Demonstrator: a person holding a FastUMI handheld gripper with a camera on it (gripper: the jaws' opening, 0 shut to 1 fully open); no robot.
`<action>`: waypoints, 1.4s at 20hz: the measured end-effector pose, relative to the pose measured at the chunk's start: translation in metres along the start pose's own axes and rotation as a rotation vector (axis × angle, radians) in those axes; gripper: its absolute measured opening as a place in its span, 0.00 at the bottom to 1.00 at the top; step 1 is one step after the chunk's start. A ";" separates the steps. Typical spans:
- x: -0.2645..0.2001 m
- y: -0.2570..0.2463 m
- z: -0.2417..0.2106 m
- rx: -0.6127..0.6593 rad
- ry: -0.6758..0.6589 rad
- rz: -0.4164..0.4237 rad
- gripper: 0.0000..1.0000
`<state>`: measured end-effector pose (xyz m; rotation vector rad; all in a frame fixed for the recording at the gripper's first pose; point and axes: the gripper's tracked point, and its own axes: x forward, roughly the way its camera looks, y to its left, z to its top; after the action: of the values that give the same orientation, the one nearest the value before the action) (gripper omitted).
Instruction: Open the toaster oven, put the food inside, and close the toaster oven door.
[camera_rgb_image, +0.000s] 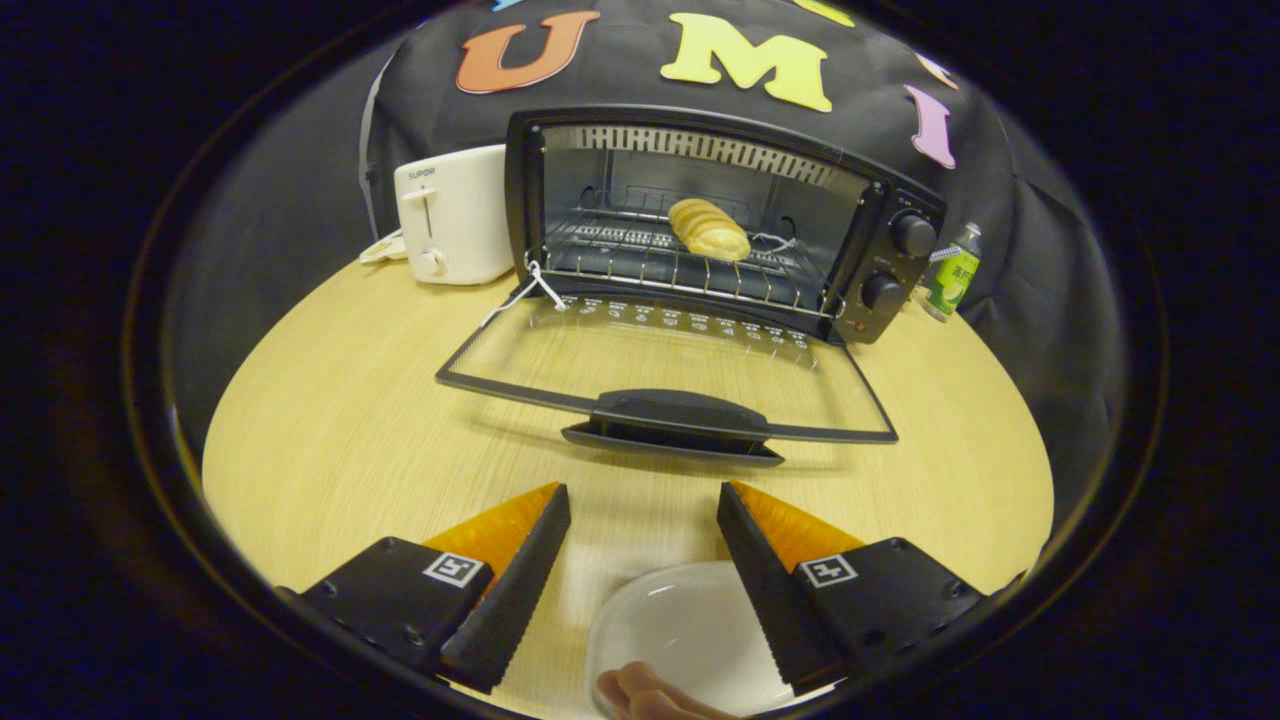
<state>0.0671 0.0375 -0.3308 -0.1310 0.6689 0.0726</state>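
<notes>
Our claw (643, 500) sits at the bottom centre of the frame with its two fingers (520, 570) spread wide apart and nothing between them, hanging released above the wooden table (330, 440). Lower still, between and under the fingers, we see a pale plastic tray (680, 625) lying on the table, and at its near edge some pinkish sausage-like food (640, 695), partly cut off at the bottom of the frame so we cannot tell how many pieces there are. Just beyond the fingertips, in the middle of the frame, we find the toaster oven door (660, 360) folded fully down, its glass pane nearly flat over the table and its dark handle (680, 415) at the edge nearest us, apart from the fingers. Behind the door, at upper centre, the toaster oven (720, 220) stands open, and a piece of bread (708, 228) lies on the wire rack (650, 262) inside, toward the right half of the cavity. Two round knobs (912, 235) sit one above the other on the oven's right panel. To the upper left, just beside the oven, stands a white toaster (452, 212). At the far right, beyond the knob panel, we see a small green-labelled bottle (952, 275) near the table's edge.
</notes>
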 end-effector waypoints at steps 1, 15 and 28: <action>0.003 0.000 0.001 -0.004 -0.006 -0.002 0.99; 0.008 0.001 0.006 0.013 -0.027 0.002 1.00; -0.007 -0.034 0.036 0.153 -0.121 -0.022 1.00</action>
<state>0.0876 0.0090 -0.2954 0.0135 0.5502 0.0076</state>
